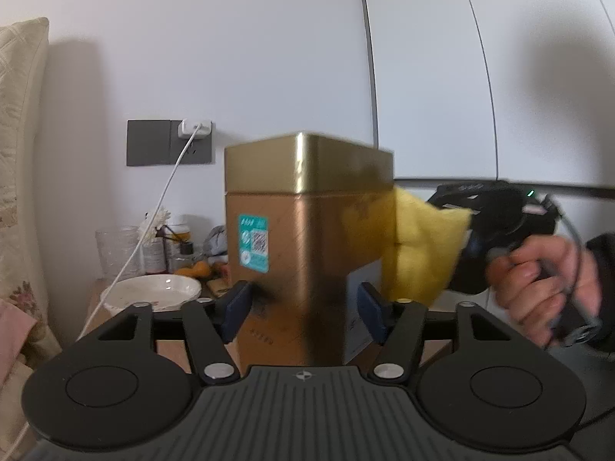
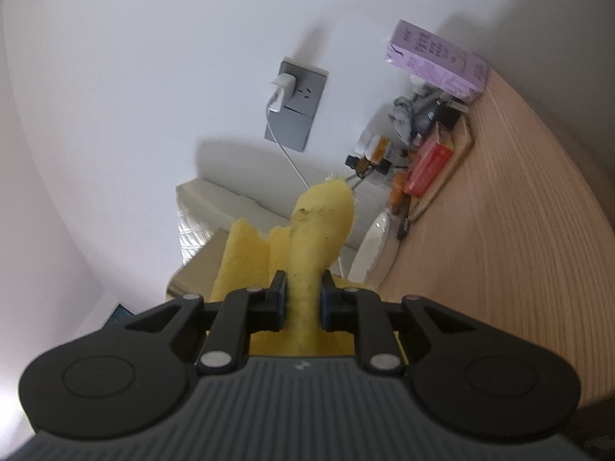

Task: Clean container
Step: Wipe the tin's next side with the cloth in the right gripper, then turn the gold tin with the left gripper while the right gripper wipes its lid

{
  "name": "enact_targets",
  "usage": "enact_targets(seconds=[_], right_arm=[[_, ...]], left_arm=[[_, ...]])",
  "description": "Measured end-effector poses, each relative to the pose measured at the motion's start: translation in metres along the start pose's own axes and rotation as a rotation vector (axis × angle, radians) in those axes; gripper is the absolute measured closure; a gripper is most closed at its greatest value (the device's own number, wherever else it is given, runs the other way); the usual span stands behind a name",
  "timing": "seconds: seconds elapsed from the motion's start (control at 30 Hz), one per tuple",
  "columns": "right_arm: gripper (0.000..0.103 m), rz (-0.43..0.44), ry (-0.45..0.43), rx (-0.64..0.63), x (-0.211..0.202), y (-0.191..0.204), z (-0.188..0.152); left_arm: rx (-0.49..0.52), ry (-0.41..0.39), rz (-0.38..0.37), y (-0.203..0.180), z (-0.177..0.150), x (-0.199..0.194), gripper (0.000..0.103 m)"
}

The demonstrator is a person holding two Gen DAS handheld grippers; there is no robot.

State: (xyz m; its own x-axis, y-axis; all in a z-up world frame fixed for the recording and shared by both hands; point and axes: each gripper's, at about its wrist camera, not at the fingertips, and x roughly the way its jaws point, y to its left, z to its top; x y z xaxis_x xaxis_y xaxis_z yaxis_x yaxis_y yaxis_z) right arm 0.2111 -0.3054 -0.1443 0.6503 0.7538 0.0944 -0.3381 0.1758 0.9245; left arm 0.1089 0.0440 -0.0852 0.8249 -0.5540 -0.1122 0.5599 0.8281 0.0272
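A light wooden tabletop point(image 2: 499, 230) carries a white dish point(image 1: 153, 288), a purple carton point(image 2: 438, 59) and a cluttered tray point(image 2: 442, 176).

Black gripper point(image 1: 303, 309) frames, blue-padded jaws, silver pivot screws, ribbed grey housing; bare hand point(image 1: 538, 288), dark sleeve

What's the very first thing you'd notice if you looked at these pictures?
The tall gold tin fills the middle of the left wrist view, clamped between the left tool. Next comes the bright yellow sponge, pinched in the right tool and held against the tin's right side. Behind, a white charger sits in a grey wall socket.
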Motion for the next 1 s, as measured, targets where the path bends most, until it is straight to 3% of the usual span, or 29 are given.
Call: enact_targets(seconds=[0.17, 0.3, 0.47, 0.63, 1.0], right_arm=[[0.084, 0.040, -0.013, 0.001, 0.015, 0.000, 0.024], [0.084, 0.086, 0.031, -0.041, 0.044, 0.007, 0.043], [0.084, 0.127, 0.079, -0.065, 0.081, 0.008, 0.053], [0.083, 0.168, 0.137, -0.069, 0.101, 0.004, 0.050], [0.083, 0.220, 0.178, -0.103, 0.093, -0.003, 0.044]], left_arm=[[-0.079, -0.052, 0.072, -0.008, 0.001, -0.015, 0.032], [-0.171, -0.056, 0.134, -0.027, -0.007, -0.021, 0.032], [-0.102, -0.057, 0.254, -0.062, -0.010, -0.023, 0.034], [-0.074, -0.057, 0.213, -0.076, -0.010, -0.021, 0.032], [-0.065, -0.035, 0.244, -0.063, -0.008, -0.003, 0.020]])
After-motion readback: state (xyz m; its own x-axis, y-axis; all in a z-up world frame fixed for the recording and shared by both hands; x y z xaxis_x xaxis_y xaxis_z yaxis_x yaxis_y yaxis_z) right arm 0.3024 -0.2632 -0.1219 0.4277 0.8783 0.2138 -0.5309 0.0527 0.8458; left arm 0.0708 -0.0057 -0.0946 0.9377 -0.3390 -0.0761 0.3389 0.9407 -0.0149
